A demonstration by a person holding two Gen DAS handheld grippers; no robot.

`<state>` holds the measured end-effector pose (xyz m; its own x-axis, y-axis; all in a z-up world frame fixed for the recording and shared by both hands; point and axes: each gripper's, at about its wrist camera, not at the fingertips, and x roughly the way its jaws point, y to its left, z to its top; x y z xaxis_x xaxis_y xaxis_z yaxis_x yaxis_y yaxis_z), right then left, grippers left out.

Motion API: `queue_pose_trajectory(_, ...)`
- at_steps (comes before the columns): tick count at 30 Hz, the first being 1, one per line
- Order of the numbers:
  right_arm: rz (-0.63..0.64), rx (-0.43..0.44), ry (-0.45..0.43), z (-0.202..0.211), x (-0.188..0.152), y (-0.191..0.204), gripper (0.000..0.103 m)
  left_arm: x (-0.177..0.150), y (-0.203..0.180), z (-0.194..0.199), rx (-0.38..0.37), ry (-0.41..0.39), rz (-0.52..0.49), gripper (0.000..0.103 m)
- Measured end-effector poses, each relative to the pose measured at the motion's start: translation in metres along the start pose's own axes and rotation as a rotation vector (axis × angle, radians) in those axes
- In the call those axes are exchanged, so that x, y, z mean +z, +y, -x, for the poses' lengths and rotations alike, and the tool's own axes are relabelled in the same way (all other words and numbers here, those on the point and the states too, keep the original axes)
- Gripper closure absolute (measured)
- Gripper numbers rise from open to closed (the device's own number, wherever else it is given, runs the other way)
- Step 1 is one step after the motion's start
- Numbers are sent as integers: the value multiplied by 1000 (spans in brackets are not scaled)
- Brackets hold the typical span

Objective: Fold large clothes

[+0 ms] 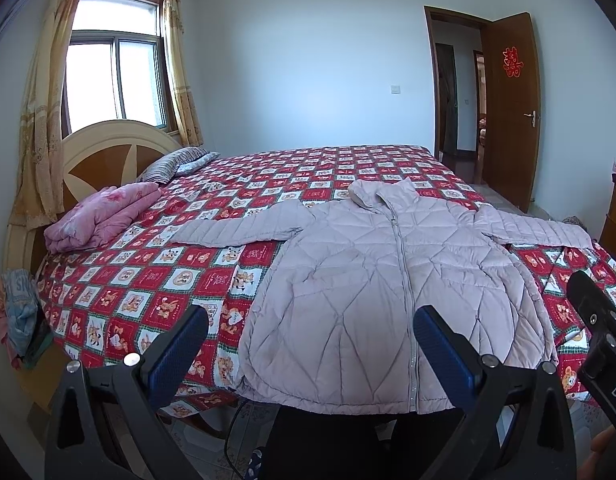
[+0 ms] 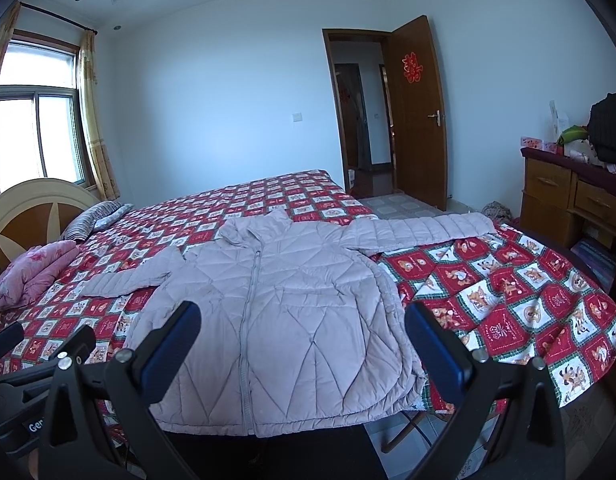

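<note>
A pale pink quilted puffer jacket (image 1: 367,292) lies flat and zipped, front up, on the bed, sleeves spread to both sides, hem at the near edge. It also shows in the right wrist view (image 2: 284,320). My left gripper (image 1: 309,328) is open and empty, held above the jacket's lower left part. My right gripper (image 2: 302,328) is open and empty, held above the jacket's lower right part. The right gripper's body shows at the right edge of the left wrist view (image 1: 599,332).
The bed has a red patterned quilt (image 1: 148,288) and a wooden headboard (image 1: 104,152) at the left. A folded pink blanket (image 1: 100,216) and striped pillow (image 1: 172,164) lie near the headboard. A wooden dresser (image 2: 567,192) stands right; an open door (image 2: 417,112) is behind.
</note>
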<state>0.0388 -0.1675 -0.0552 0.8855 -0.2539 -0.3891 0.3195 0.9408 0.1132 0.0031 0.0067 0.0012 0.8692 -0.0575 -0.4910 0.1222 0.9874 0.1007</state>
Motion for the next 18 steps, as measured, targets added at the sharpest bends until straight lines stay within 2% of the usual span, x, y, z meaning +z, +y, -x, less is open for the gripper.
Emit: queue_pose_trajectory(18, -2, 8, 23, 0, -3, 6, 0, 0, 0, 1, -1, 1, 1, 1)
